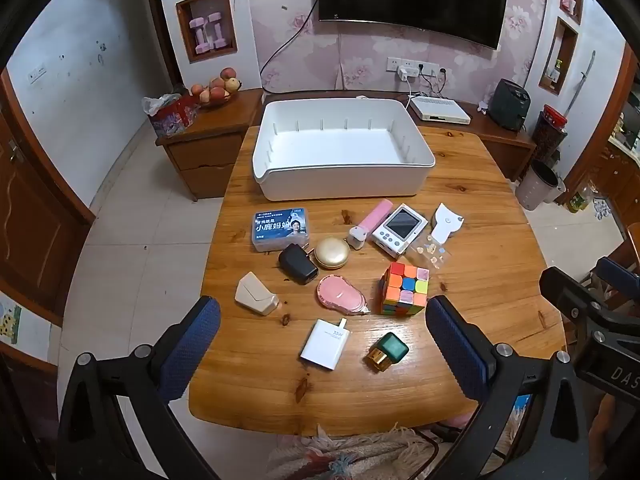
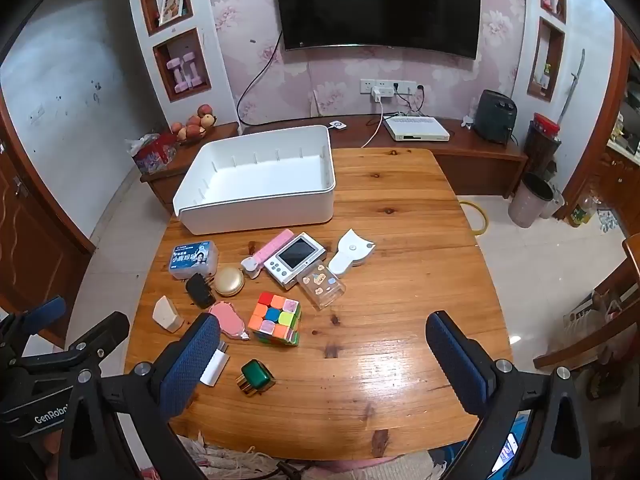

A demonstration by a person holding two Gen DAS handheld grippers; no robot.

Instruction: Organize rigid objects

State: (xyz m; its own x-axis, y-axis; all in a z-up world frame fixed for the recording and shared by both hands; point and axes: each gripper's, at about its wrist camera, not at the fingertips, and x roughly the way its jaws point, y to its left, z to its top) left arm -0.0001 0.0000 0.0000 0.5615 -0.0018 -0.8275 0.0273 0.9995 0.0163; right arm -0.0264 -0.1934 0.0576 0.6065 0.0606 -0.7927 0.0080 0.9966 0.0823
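Note:
An empty white bin (image 1: 344, 168) (image 2: 256, 200) stands at the far side of the wooden table (image 1: 480, 320) (image 2: 400, 240). In front of it lie several small objects: a blue-labelled box (image 1: 281, 229) (image 2: 195, 259), a black charger (image 1: 298, 264), a gold round case (image 1: 331, 253), a colour cube (image 1: 405, 288) (image 2: 276, 318), a white charger (image 1: 325, 344), a green-capped bottle (image 1: 388, 351) (image 2: 256, 377) and a small screen device (image 1: 399, 230) (image 2: 295, 260). My left gripper (image 1: 322, 350) hangs open above the near objects. My right gripper (image 2: 322, 354) is open over bare wood, right of the cube.
A beige wedge (image 1: 256, 294), a pink tape dispenser (image 1: 341, 294), a pink tube (image 1: 370, 222), a white scraper (image 1: 446, 224) and a clear case (image 2: 323, 286) also lie on the table. A low wooden cabinet (image 1: 208, 136) with a fruit bowl (image 1: 214, 90) stands behind.

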